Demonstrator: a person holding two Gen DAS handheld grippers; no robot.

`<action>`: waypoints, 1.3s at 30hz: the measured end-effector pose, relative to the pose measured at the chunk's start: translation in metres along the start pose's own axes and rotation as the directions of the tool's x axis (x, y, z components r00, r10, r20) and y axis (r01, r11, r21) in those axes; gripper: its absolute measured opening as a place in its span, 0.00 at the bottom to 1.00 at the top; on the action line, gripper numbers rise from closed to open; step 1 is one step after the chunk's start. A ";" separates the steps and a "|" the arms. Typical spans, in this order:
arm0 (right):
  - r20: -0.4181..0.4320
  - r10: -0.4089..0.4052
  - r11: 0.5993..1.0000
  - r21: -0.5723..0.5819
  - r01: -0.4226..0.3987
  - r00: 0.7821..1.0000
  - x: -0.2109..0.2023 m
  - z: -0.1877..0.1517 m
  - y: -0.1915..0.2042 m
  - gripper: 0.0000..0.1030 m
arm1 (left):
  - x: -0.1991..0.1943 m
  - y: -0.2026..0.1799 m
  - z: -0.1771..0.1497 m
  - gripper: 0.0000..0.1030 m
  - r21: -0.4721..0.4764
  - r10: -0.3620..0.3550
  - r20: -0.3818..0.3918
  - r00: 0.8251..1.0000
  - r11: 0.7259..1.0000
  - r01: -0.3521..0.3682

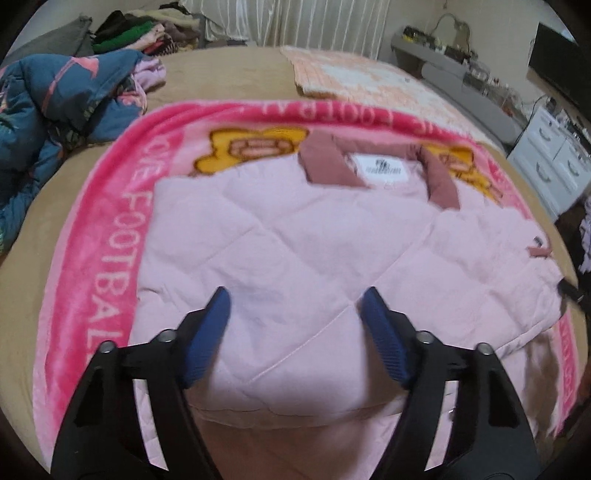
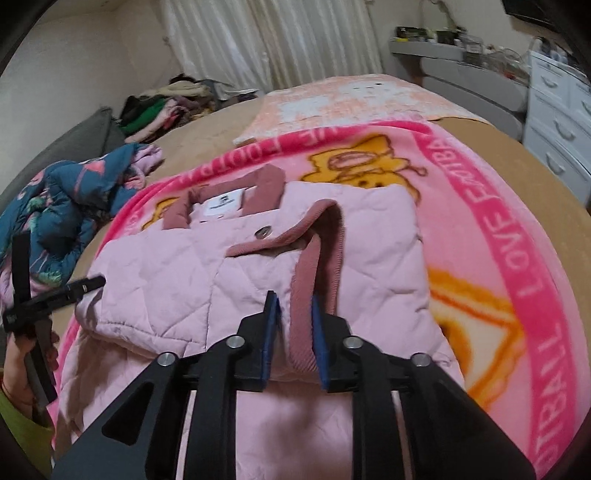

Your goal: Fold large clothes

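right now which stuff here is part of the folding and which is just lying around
Part of the job: pink jacket, left gripper, right gripper on the jacket's dark pink trim.

Lying about: blue jacket, clothes pile, pink blanket, drawers.

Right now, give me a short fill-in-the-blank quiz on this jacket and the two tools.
1. The quilted jacket is pale ____.
2. The jacket lies on a blanket lettered LOVE ____.
3. The right tool has the jacket's dark ribbed ____ between its fingers.
4. The left tool hovers with jaws ____.

Missing: pink; FOOTBALL; cuff; open
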State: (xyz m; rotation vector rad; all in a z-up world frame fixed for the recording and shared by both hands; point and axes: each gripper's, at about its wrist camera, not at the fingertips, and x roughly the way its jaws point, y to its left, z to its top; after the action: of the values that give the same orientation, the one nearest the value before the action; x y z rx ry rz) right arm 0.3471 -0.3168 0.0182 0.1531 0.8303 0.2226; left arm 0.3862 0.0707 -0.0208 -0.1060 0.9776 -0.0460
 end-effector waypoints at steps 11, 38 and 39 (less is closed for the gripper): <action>0.019 0.084 0.975 -0.207 -0.079 0.996 0.007 0.030 0.089 0.57 | 0.026 0.007 -0.014 0.62 -0.005 -0.031 -0.046 0.998 1.000 0.031; -0.188 0.020 0.980 -0.192 -0.057 0.982 0.107 0.002 0.094 0.73 | 0.022 0.008 -0.015 0.62 -0.012 -0.038 -0.032 0.999 0.999 0.037; -0.183 0.029 0.983 -0.173 -0.062 0.983 0.101 0.003 0.093 0.81 | 0.020 0.008 -0.016 0.62 -0.015 -0.041 -0.031 0.999 0.999 0.040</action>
State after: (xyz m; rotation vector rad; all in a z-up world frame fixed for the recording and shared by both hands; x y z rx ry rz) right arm 0.4029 -0.2014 -0.0315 -0.0165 0.9829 0.3566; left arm 0.3847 0.0759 -0.0473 -0.1389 1.0074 -0.0777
